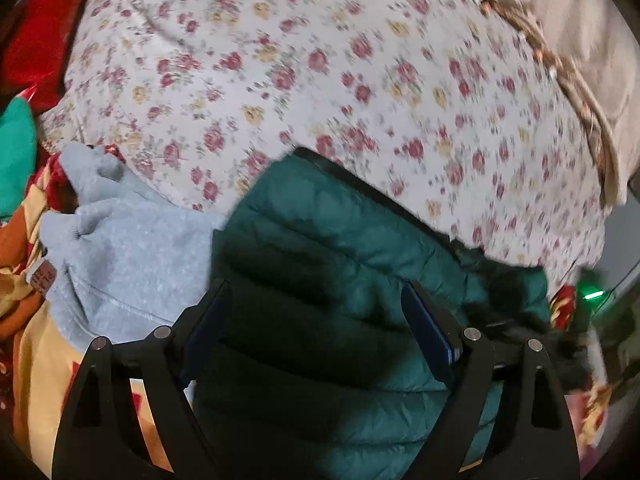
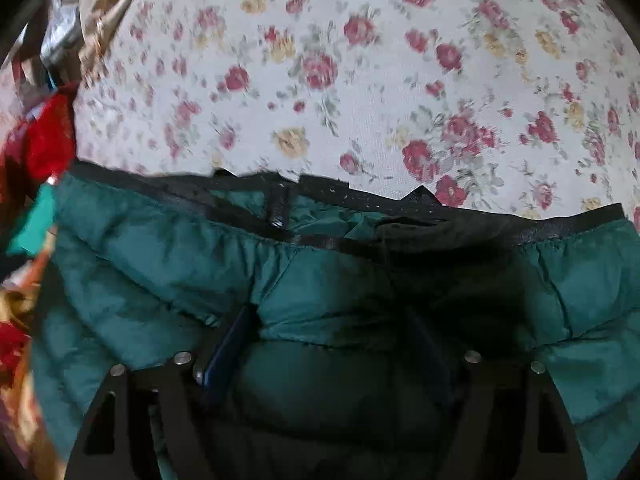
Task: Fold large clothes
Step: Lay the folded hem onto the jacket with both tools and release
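Note:
A dark green puffer jacket with black trim lies on a floral sheet. My left gripper has a thick bunch of the jacket between its wide-set fingers. In the right wrist view the jacket fills the lower half, its black zipper edge running across. My right gripper also has a puffy fold of the jacket wedged between its fingers; the fingertips are buried in fabric.
A grey fleece garment lies left of the jacket on a pile of red, teal and orange clothes. A beige cloth with a braided trim borders the sheet at right. Red fabric shows at left.

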`<state>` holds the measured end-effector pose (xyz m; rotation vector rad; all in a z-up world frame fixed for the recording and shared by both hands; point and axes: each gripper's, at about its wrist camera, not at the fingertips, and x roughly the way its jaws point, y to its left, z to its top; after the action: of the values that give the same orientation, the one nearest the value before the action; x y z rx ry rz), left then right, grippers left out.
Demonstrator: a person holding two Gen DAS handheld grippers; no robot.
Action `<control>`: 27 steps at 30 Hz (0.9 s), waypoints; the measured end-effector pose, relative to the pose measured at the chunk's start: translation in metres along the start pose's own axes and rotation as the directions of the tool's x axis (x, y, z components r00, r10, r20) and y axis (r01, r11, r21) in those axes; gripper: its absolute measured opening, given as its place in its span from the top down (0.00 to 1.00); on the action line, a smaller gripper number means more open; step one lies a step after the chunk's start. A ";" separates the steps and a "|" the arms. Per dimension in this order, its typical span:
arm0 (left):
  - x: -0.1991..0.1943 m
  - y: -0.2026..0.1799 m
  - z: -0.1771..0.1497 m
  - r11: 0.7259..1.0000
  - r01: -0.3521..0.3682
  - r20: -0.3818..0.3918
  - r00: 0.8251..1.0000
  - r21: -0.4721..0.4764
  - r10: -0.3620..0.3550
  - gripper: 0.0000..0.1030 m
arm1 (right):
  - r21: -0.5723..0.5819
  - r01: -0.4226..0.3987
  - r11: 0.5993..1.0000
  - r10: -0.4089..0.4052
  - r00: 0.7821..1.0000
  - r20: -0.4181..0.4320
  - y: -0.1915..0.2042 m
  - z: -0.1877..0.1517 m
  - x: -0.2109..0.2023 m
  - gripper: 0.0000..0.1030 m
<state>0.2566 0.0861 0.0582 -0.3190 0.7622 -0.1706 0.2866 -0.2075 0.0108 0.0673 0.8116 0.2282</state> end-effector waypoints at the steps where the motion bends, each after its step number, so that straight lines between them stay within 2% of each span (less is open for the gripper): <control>1: 0.004 -0.004 -0.004 1.000 -0.009 -0.002 1.000 0.019 0.009 0.16 | 0.016 -0.018 1.000 0.018 1.000 0.016 -0.003 -0.002 -0.013 0.26; 3: 0.014 -0.013 -0.010 0.997 -0.040 0.000 0.999 0.062 0.040 0.16 | 0.028 -0.026 0.999 0.025 0.999 0.043 -0.012 -0.007 -0.040 0.25; 6: 0.030 -0.024 -0.018 0.986 -0.100 0.001 0.995 0.132 0.101 0.16 | -0.001 0.037 0.999 -0.037 0.998 0.057 -0.029 -0.019 -0.063 0.25; 10: 0.047 -0.029 -0.026 0.968 -0.154 0.009 0.988 0.196 0.156 0.16 | 0.000 0.152 0.988 -0.152 0.988 0.030 -0.062 -0.026 -0.054 0.25; 13: 0.055 -0.029 -0.029 0.962 -0.164 0.020 0.986 0.217 0.164 0.16 | 0.021 0.153 0.988 -0.153 0.988 0.025 -0.078 -0.036 -0.035 0.24; 16: 0.062 -0.026 -0.028 0.963 -0.167 0.015 0.986 0.211 0.167 0.14 | -0.011 0.183 0.983 -0.183 0.983 0.034 -0.076 -0.038 -0.019 0.17; 20: 0.065 -0.027 -0.029 0.960 -0.175 0.007 0.984 0.217 0.178 0.13 | -0.020 0.192 0.981 -0.192 0.981 0.014 -0.077 -0.037 -0.015 0.15; 23: 0.064 -0.027 -0.030 0.959 -0.174 0.013 0.984 0.222 0.175 0.13 | -0.015 0.194 0.981 -0.194 0.981 0.016 -0.075 -0.038 -0.034 0.15; 27: 0.065 -0.028 -0.031 0.959 -0.174 0.018 0.985 0.225 0.174 0.12 | -0.004 0.170 0.985 -0.170 0.982 0.085 -0.068 -0.048 -0.079 0.15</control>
<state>0.2800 0.0362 0.0046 -0.0350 0.7609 -0.0899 0.2111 -0.2926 0.0246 -0.0031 0.7279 0.0678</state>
